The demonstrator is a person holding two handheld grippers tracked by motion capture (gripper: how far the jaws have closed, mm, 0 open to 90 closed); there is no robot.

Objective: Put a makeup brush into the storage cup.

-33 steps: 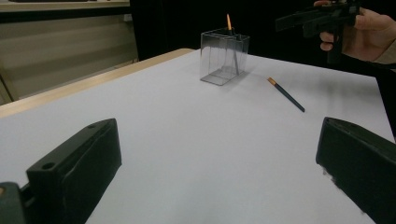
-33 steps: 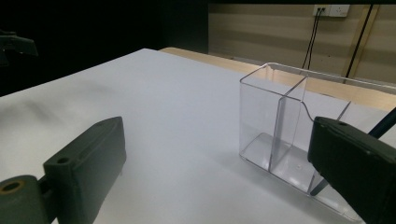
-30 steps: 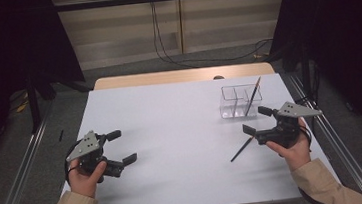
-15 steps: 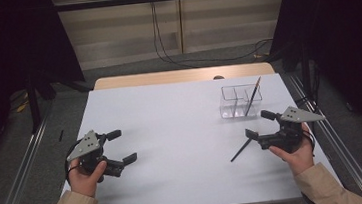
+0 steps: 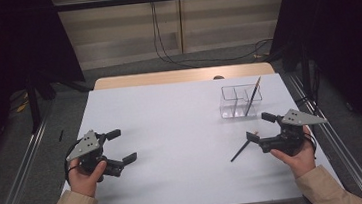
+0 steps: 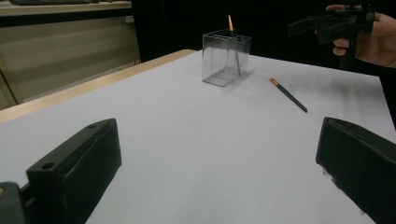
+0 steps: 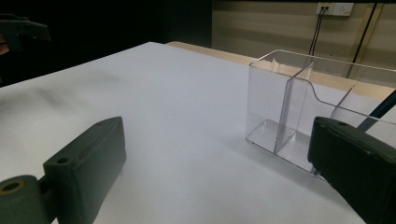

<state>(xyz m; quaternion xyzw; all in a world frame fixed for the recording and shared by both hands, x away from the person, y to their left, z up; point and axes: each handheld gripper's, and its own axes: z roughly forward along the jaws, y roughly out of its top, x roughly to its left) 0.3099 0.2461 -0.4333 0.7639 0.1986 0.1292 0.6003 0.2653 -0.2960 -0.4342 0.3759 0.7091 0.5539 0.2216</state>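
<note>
Nearest to the person, the left gripper (image 5: 118, 147) rests low over the white surface (image 5: 171, 128) with its jaws wide apart and nothing between them. On the other side, the right gripper (image 5: 261, 127) is also wide open and empty, held a little above the surface. The dark pencil (image 5: 242, 148) lies flat just beside its lower jaw, toward the middle of the surface. The long axis of the pencil runs diagonally, from the near left up toward this gripper. The right hand (image 5: 294, 152) is clearly the nearer one. Farther back stands the clear holder (image 5: 233, 108), with a second pencil (image 5: 252, 96) leaning inside it.
</note>
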